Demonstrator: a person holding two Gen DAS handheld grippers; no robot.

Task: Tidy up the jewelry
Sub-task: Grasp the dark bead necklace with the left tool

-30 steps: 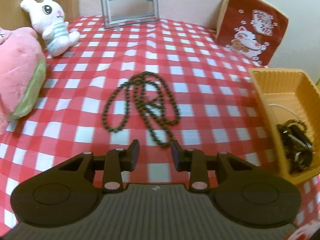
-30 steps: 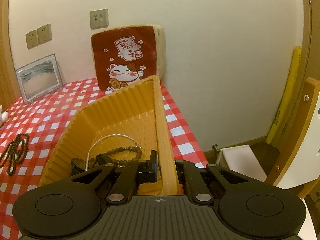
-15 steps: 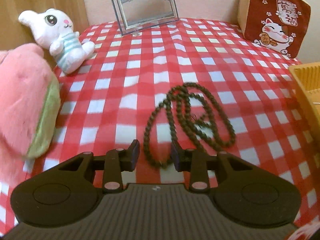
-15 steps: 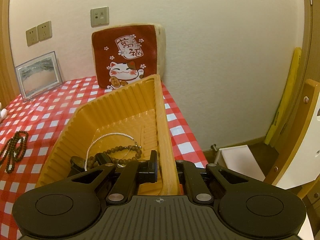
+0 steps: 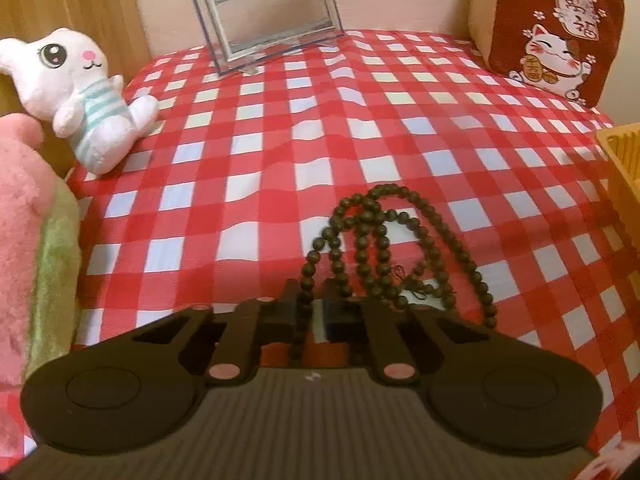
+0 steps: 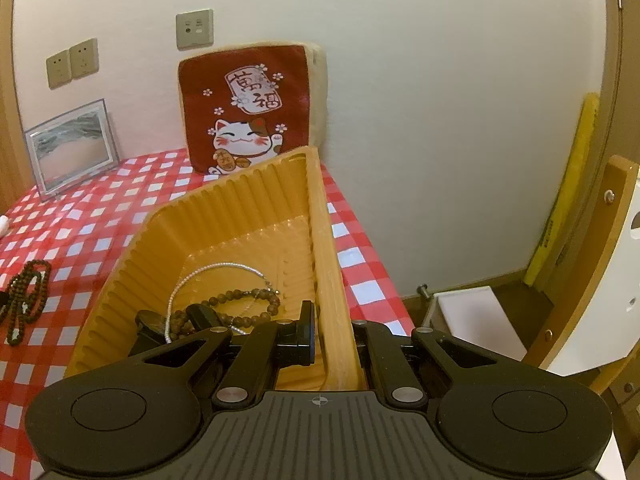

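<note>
- My left claw (image 5: 310, 304) is sitting low over the checked worktop (image 5: 280, 184), its jaws drawn narrow, with one strand of the dark bead necklace (image 5: 384, 248) running between the fingertips; I cannot tell whether the pads are actually pinching it.
- The rest of that necklace is lying in loose loops on the cloth just beyond and to the right of my left claw.
- My right claw (image 6: 332, 340) is clamping the right wall of the yellow basket (image 6: 320, 216), one finger inside and one outside.
- Inside the basket, close to my right claw, a brown bead bracelet (image 6: 240, 304), a thin pale chain (image 6: 216, 272) and some dark pieces I cannot identify are lying together on its floor.
- Left of my left claw, a pink plush (image 5: 28, 240) is leaning at the worktop's edge, and a white bunny toy (image 5: 80, 96) is sitting farther back.
- At the far side, a clear picture frame (image 5: 268, 8) and a lucky-cat cushion (image 5: 552, 28) are standing against the wall.
</note>
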